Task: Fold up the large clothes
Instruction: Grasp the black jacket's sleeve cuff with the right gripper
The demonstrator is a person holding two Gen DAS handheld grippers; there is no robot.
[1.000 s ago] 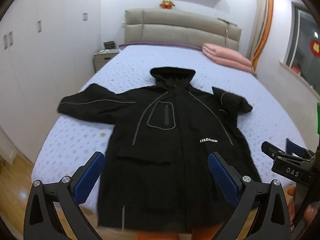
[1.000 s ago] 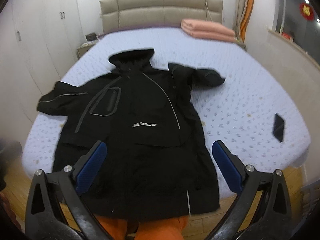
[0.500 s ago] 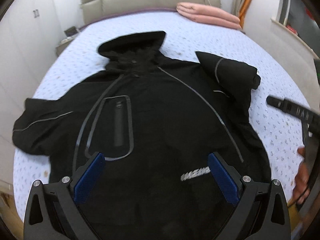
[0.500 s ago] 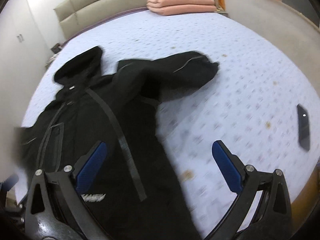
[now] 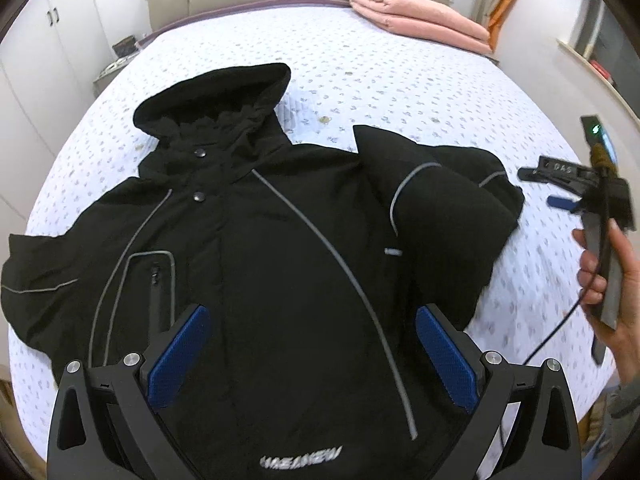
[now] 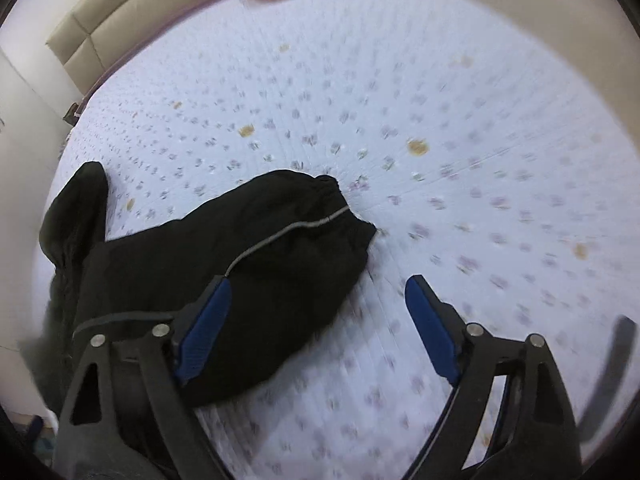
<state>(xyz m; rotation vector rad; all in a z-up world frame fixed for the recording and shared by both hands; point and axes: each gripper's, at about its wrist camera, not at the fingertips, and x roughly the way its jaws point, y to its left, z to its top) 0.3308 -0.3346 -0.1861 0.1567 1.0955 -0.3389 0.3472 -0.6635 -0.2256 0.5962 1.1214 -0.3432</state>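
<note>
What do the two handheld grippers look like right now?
Both the left gripper and right gripper have black angular frames with silver bolts and blue textured pads. The left view shows white "DAS" lettering, a green light and a black cable on the right unit.

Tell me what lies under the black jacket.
The black jacket lies directly on the floral bedspread, which shows all around it. Whatever sits beneath its body is covered.
</note>
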